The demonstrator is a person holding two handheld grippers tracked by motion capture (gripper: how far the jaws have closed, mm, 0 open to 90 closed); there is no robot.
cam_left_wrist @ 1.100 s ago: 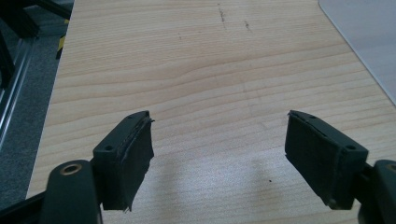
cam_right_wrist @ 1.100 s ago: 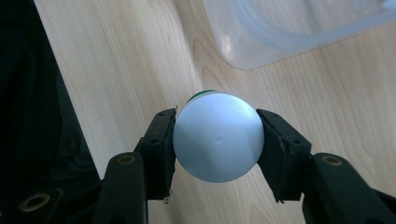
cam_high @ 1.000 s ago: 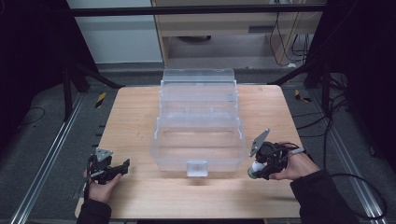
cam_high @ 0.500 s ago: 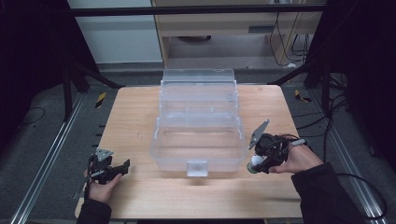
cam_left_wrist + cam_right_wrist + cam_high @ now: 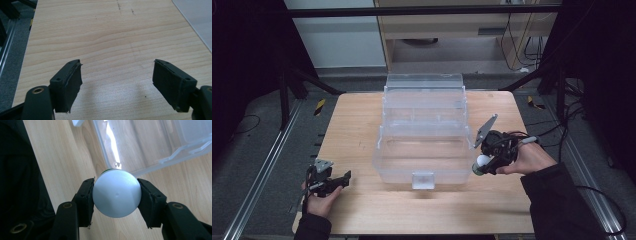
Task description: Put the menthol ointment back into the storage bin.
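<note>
A clear plastic tiered storage box (image 5: 424,135) stands open in the middle of the pale wooden worktop (image 5: 357,125), its stepped trays rising toward the far side and a small latch tab on its near wall.

The right tongs (image 5: 481,166) hover at the box's near right corner, just beside its wall, held by the person's right hand (image 5: 532,157). Their jaws are closed on a white rounded cap of a small bottle (image 5: 116,193); in the right gripper view the cap sits squarely between the two black pads, one pressing on each side, with a thin green rim just visible behind it. In the high view the same white object (image 5: 482,161) shows at the tongs' tip, above the worktop.

The left tongs (image 5: 343,176) sit near the near left corner of the worktop, well apart from the box, in the person's left hand (image 5: 319,197). Their jaws stand wide apart with nothing between them, bare wood grain showing below in the left gripper view.
</note>
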